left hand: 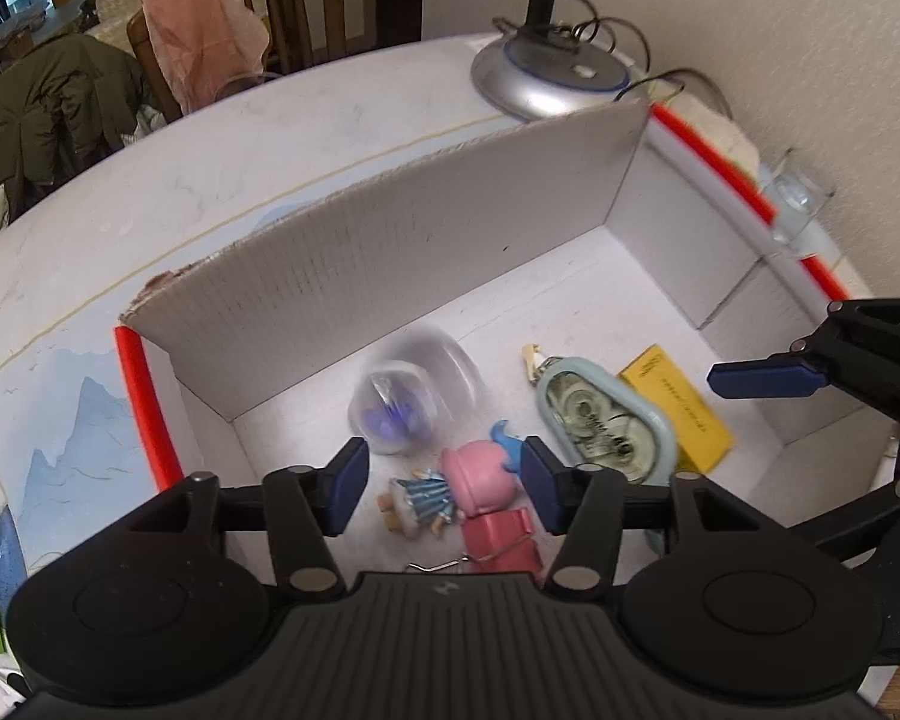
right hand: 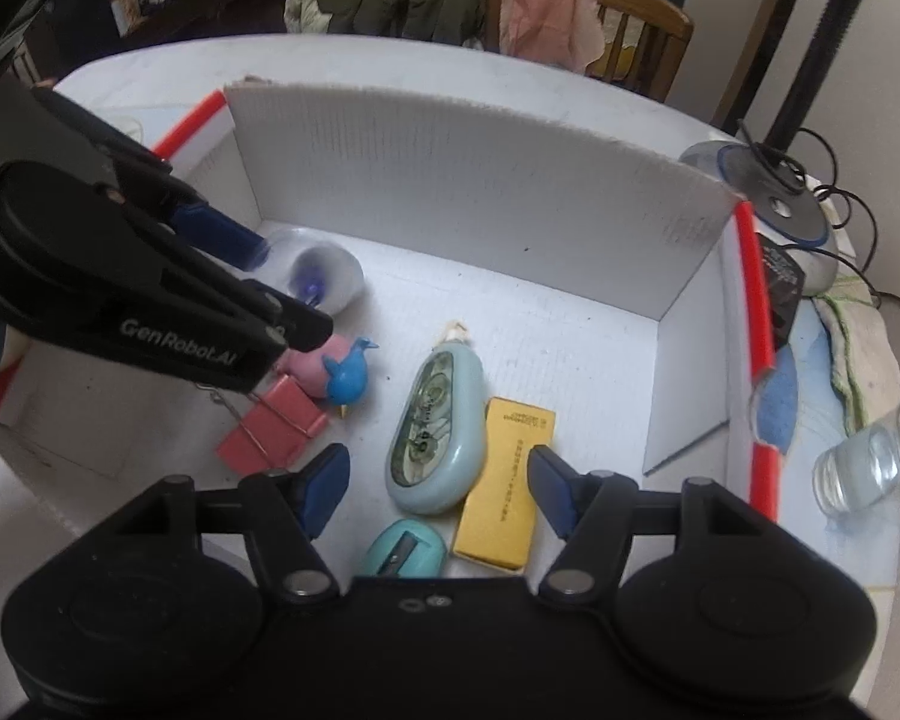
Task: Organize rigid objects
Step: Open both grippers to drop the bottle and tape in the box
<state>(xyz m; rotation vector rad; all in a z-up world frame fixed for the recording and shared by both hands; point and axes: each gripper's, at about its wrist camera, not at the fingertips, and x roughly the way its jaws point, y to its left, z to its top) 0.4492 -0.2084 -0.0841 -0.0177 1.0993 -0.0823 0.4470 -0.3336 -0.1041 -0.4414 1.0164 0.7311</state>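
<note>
Fingers (left hand: 348, 480) parted, both grippers; box (right hand: 480, 180): seemingly seven objects

box (right hand: 462, 192): capsule (right hand: 324, 276) left | tape dispenser (right hand: 438, 426) centre | card box (right hand: 504, 480) right

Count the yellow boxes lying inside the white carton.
1. The yellow box lies flat on the carton floor, right beside the pale blue correction tape. Others may hide under the claws.

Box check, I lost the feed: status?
Left gripper open, empty, over pink figure. Right gripper open, empty, above tape dispenser. Clear capsule blurred. Nothing blocking.
</note>
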